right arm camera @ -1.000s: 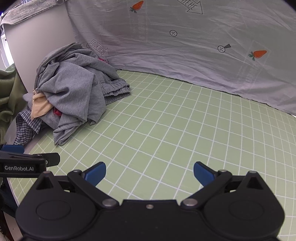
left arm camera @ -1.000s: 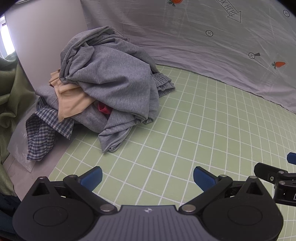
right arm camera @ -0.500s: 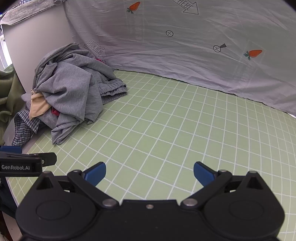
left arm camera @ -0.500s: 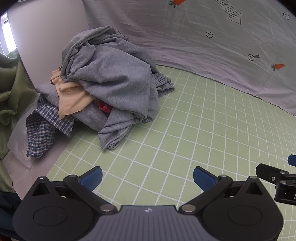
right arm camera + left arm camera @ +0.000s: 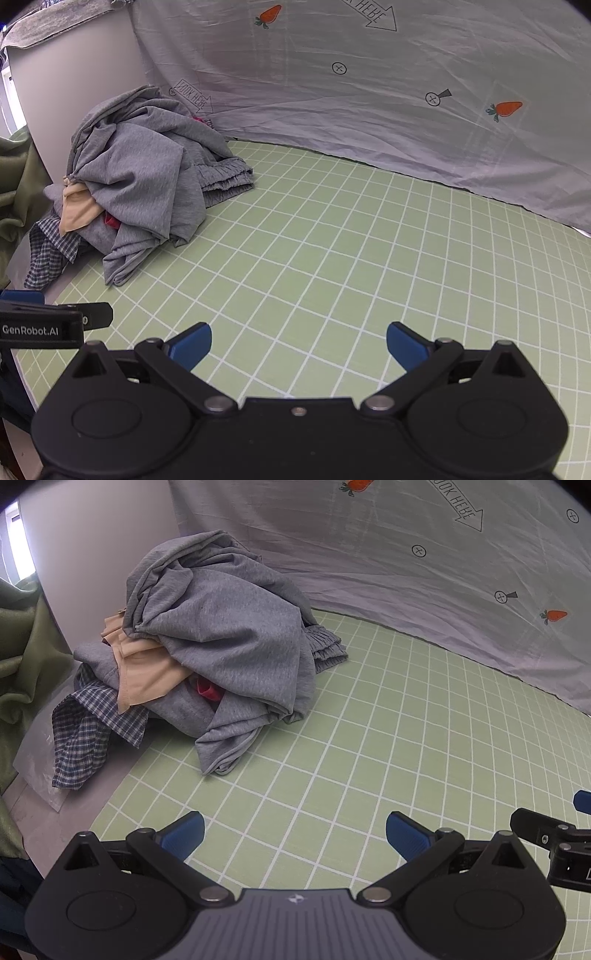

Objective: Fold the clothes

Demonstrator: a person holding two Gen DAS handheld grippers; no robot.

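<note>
A heap of clothes [image 5: 221,657] lies at the far left of the green grid mat [image 5: 406,738]: grey garments on top, a beige piece [image 5: 144,675], a blue checked shirt [image 5: 85,738] and a bit of red cloth [image 5: 208,692]. The same heap [image 5: 140,184] shows at the left in the right wrist view. My left gripper [image 5: 293,834] hovers open over the mat, short of the heap, holding nothing. My right gripper [image 5: 299,343] is open too, over bare mat, further right of the pile. Each gripper's tip shows at the edge of the other's view.
A grey printed sheet [image 5: 406,554] with carrots and arrows hangs behind the mat. A green curtain [image 5: 22,657] hangs at the left edge beside a pale wall [image 5: 92,554]. The mat [image 5: 369,258] stretches out to the right of the pile.
Both grippers have shifted slightly; the pile sits a little further right and lower in the left wrist view. Both stay open and the clothes have not moved.
</note>
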